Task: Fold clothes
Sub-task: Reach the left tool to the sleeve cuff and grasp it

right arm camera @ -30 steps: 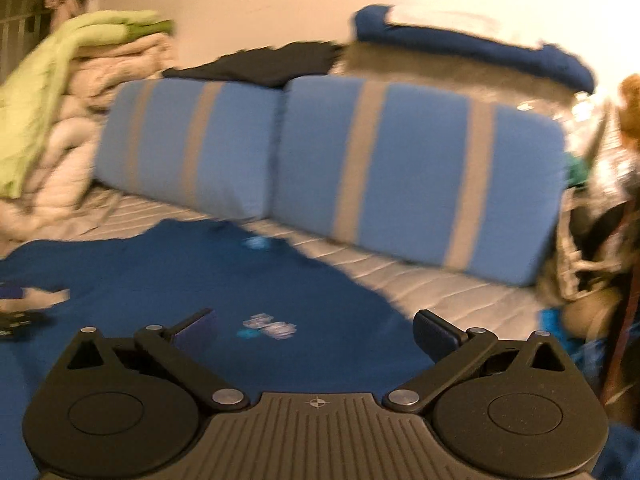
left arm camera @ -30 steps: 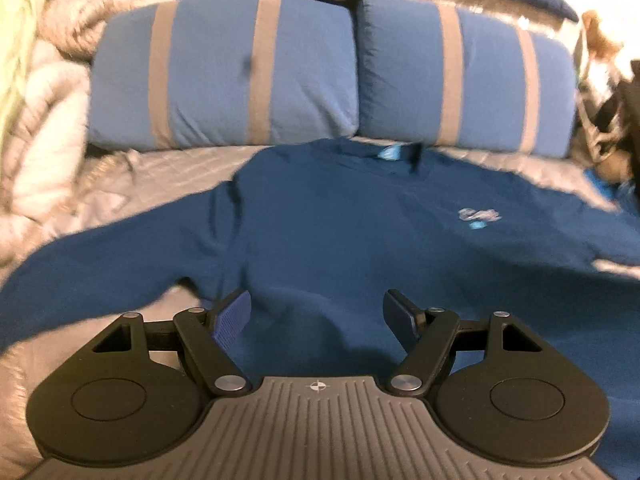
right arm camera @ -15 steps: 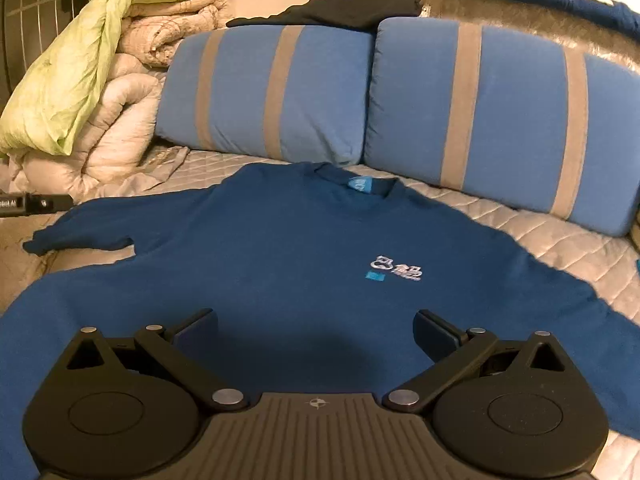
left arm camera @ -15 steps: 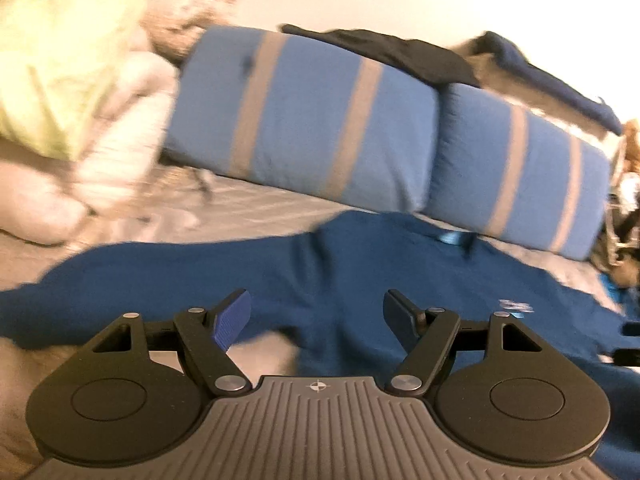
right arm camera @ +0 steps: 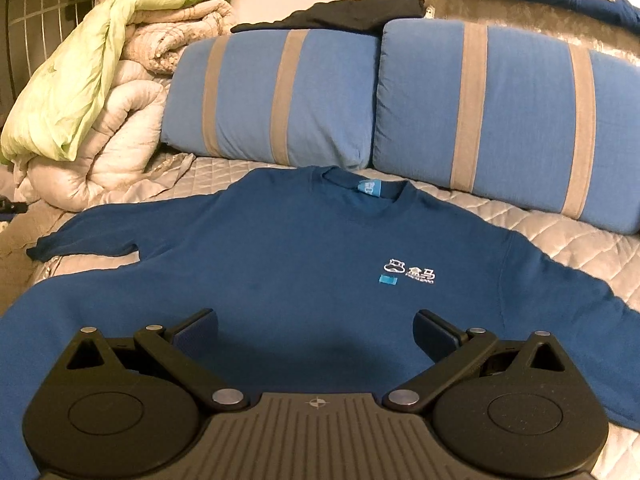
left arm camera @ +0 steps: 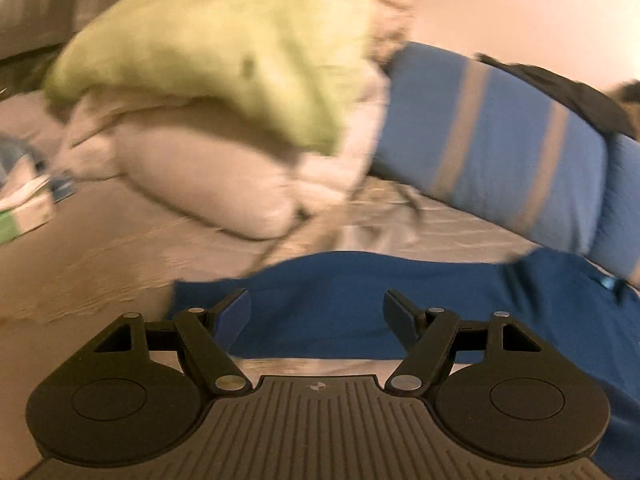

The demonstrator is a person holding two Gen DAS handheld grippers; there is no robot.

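Two sets of tongs are in play, and both stand spread wide with nothing between their fingers. Your left tongs [left arm camera: 316, 312] hang over the end of the sweatshirt's sleeve [left arm camera: 320, 288]; that view is blurred, so you cannot tell whether the fingers touch the cloth. Your right tongs [right arm camera: 316, 336] hover over the lower front of the sweatshirt [right arm camera: 304, 264].

That sweatshirt lies face up on the bed [right arm camera: 560, 236], its collar just in front of the two striped pillows [right arm camera: 400, 100], both sleeves stretched out to the sides and the chest logo showing. No fold is visible in it anywhere.

Judging by where your left tongs sit, the step in hand looks like taking hold of that sleeve near its cuff, on the sweatshirt's side nearest the heap of quilts [right arm camera: 100, 120]. If so, the next move calls for lowering until one finger slips under the sleeve edge, pinching through both layers, then carrying the sleeve across toward the sweatshirt's middle. Keep your right tongs ready to press the body flat so it doesn't drag along.
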